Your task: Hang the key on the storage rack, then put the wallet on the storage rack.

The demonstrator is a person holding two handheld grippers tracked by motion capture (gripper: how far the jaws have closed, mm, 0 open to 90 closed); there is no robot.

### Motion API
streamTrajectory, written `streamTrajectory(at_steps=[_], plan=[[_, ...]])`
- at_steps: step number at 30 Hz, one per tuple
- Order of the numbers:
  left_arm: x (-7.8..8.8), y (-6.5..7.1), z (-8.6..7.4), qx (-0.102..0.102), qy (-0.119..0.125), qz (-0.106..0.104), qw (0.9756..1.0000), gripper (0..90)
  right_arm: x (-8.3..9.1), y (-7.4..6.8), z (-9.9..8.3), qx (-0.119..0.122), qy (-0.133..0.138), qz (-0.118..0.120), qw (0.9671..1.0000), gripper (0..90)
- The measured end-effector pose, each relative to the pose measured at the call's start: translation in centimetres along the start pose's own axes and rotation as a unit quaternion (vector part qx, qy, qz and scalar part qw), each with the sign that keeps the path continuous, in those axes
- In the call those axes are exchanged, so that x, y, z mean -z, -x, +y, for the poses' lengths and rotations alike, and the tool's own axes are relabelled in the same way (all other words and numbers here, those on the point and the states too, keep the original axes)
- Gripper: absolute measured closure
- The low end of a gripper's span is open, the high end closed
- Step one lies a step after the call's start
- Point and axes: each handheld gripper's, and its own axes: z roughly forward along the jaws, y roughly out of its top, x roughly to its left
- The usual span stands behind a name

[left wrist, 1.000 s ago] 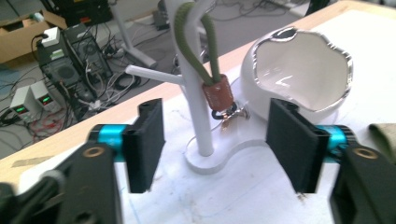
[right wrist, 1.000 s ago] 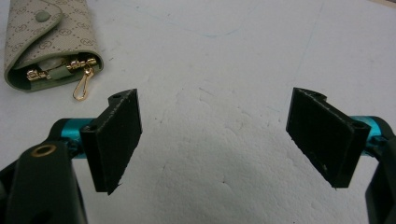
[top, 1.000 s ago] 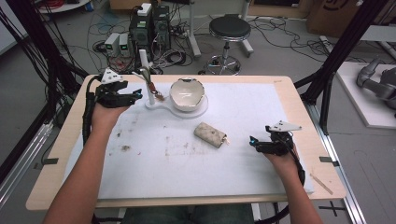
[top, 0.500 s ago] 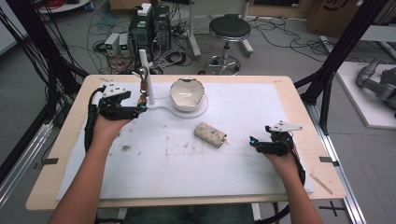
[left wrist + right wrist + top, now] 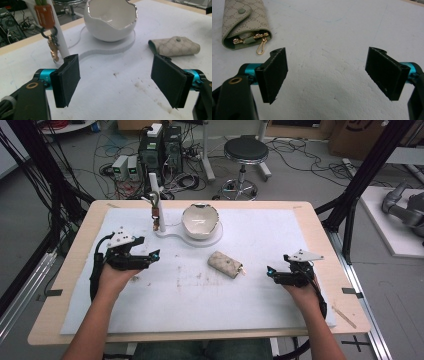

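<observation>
Keys on the stand: your key bunch (image 5: 156, 215) with its orange tag (image 5: 44, 15) hangs from the white post (image 5: 153, 195) at the back left of the worktop (image 5: 75, 250). Going by how it hangs free of either gripper, that step looks done.

Left gripper: your left gripper (image 5: 153, 256) sits low over the white mat (image 5: 200, 300), in front of the post and apart from it. Its jaws have just been opening and now stand wide apart, with nothing between the pads (image 5: 68, 80), just bare mat.

Right gripper: your right gripper (image 5: 272, 272) rests at the right side of the mat, jaws spread wide and empty, aimed toward the pouch but well short of it.

Key pouch: the patterned key pouch (image 5: 225, 264) lies on its side near the middle of the mat, between your two hands and touched by neither. Its open end shows gold hooks and a clasp (image 5: 260, 47) spilling onto the mat.

Bowl: the white bowl (image 5: 200, 220) sits on the stand's round base (image 5: 212, 239) beside the post; from these angles it looks empty.

What is left: if the pouch belongs in the bowl or needs closing, that is not yet begun. Your right gripper is the nearer one for it, I'd judge.
</observation>
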Motion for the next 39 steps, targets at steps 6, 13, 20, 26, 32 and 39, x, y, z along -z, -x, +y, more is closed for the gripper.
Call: streamTrajectory(at_steps=[6,13,20,26,32,39], plan=[[0.1,0.7,-2.5,0.015,0.001,-0.02,0.9997,22.1,0.1,0.0,0.0,-0.003,0.005,-0.001,1.0,18.4],[0.5,0.8,-4.3,0.011,0.006,-0.034,0.9994,21.5,0.3,0.2,0.1,-0.01,0.018,0.001,0.9998,18.4],[0.4,0.6,-4.8,0.014,0.013,-0.034,0.9992,20.3,0.6,-0.1,0.4,-0.005,0.045,0.01,0.9989,18.4],[0.0,0.0,-5.2,0.032,0.019,-0.053,0.9979,19.2,0.5,-0.2,0.4,-0.004,0.042,0.012,0.999,18.3],[-0.2,0.0,-5.3,0.037,0.012,-0.052,0.9978,18.7,0.6,-0.4,0.4,0.0,0.042,0.012,0.9991,18.4],[0.1,-0.4,-5.6,0.043,0.012,-0.046,0.998,18.7,0.5,-0.4,0.5,0.002,0.044,0.013,0.9989,18.4]])
